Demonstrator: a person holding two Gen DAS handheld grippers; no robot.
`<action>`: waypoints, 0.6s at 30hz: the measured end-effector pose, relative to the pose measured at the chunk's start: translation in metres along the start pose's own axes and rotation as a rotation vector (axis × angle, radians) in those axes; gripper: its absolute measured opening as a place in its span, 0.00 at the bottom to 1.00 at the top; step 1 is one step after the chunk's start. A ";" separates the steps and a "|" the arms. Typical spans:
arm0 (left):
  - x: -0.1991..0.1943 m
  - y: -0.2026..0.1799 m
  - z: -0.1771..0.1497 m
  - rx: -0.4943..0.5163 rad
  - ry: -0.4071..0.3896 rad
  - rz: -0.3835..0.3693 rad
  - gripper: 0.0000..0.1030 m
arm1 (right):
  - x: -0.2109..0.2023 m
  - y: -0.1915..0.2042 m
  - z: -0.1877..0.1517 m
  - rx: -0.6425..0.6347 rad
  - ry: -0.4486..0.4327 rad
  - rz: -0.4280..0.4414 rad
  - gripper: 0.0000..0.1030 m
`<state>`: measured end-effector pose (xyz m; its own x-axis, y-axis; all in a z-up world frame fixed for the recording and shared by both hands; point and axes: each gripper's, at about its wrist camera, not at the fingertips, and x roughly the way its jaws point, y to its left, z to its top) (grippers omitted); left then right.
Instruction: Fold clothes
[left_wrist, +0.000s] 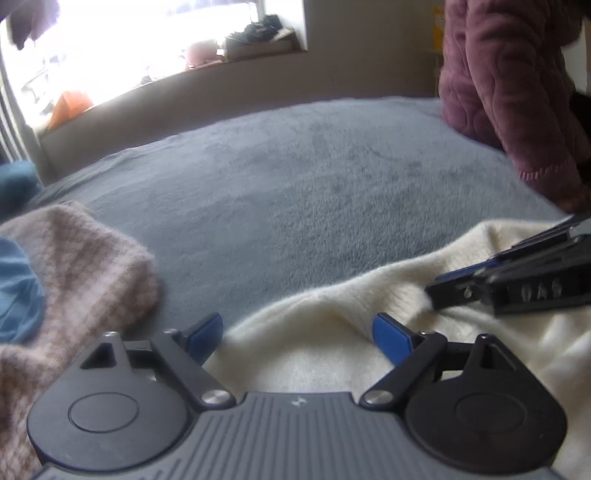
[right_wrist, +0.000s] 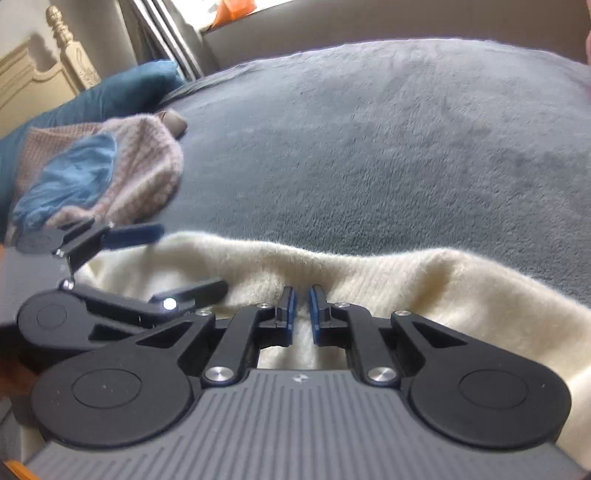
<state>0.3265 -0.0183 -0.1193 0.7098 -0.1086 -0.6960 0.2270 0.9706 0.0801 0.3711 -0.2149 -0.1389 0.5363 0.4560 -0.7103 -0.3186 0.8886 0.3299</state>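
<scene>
Grey fleece bedspread (left_wrist: 280, 173) everywhere, window ledge (left_wrist: 207, 70) behind, cream headboard (right_wrist: 33, 74) off left. Cream knit sweater (right_wrist: 369, 269) bunched along the near edge. Right gripper (right_wrist: 300, 310) down at its edge, blue pads nearly together, fold of sweater pinched between. Left gripper (left_wrist: 297, 338) just beside, fingers spread wide over the same sweater, clamped on nothing. Pink checked knit (left_wrist: 85, 266) with a blue cloth (right_wrist: 70, 177) on top, heaped further left, teal pillow (right_wrist: 107, 96) behind. Someone's mauve quilted sleeve (left_wrist: 517, 92) top right.
</scene>
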 end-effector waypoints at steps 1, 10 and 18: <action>-0.009 0.006 0.000 -0.018 -0.006 -0.004 0.87 | -0.009 0.003 0.001 0.006 -0.017 0.004 0.09; -0.094 0.056 0.002 -0.167 -0.078 -0.034 0.86 | -0.125 0.017 -0.007 0.148 -0.155 0.124 0.10; -0.213 0.085 -0.050 -0.132 -0.031 -0.037 0.86 | -0.247 0.008 -0.097 0.375 -0.255 0.198 0.13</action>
<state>0.1615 0.0975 0.0001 0.7231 -0.1491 -0.6744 0.1649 0.9855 -0.0410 0.1604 -0.3255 -0.0213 0.6828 0.5735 -0.4526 -0.1552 0.7192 0.6772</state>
